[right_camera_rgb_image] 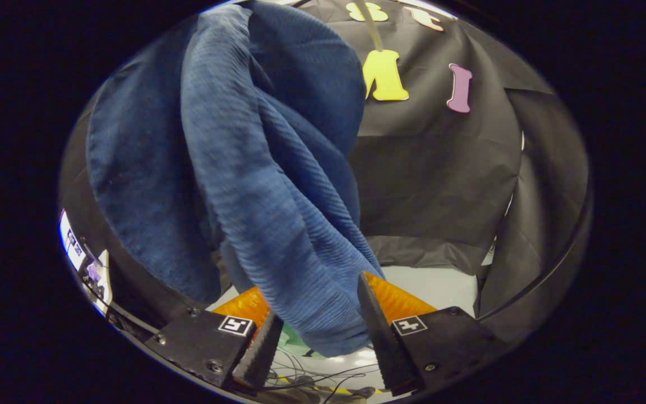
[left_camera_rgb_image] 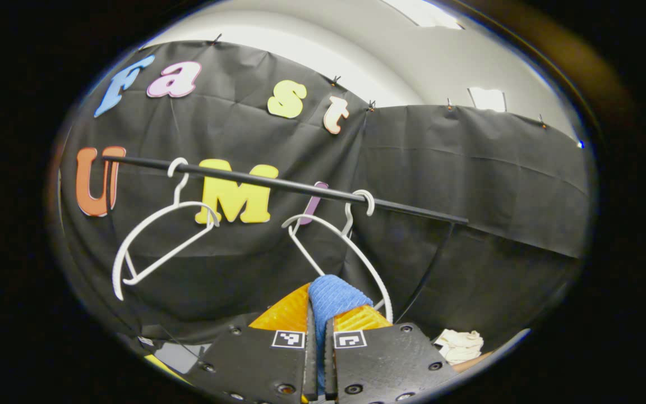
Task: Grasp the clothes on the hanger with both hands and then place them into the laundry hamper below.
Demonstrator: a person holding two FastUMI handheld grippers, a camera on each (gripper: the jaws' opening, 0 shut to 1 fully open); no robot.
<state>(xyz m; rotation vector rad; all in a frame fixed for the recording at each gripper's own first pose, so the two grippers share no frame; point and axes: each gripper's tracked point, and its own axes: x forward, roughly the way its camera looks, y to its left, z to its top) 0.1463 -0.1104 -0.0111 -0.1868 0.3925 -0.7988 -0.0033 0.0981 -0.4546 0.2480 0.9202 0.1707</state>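
In the left gripper view, my left gripper [left_camera_rgb_image: 316,314] is shut on a fold of the blue ribbed garment [left_camera_rgb_image: 331,294], which bulges up between its orange-backed fingers. It is held just below the right one of two bare white hangers [left_camera_rgb_image: 356,247] on a black rail [left_camera_rgb_image: 278,182]. In the right gripper view the blue garment [right_camera_rgb_image: 233,157] hangs down from the upper left in thick folds. Its lower end passes between the fingers of my right gripper [right_camera_rgb_image: 314,314], which press on the bunch from both sides.
The second white hanger [left_camera_rgb_image: 149,235] hangs tilted farther left on the rail. A cream cloth [left_camera_rgb_image: 460,345] lies low at the right. Below my right gripper are pale floor [right_camera_rgb_image: 435,286], loose cables [right_camera_rgb_image: 300,381] and something green [right_camera_rgb_image: 295,343].
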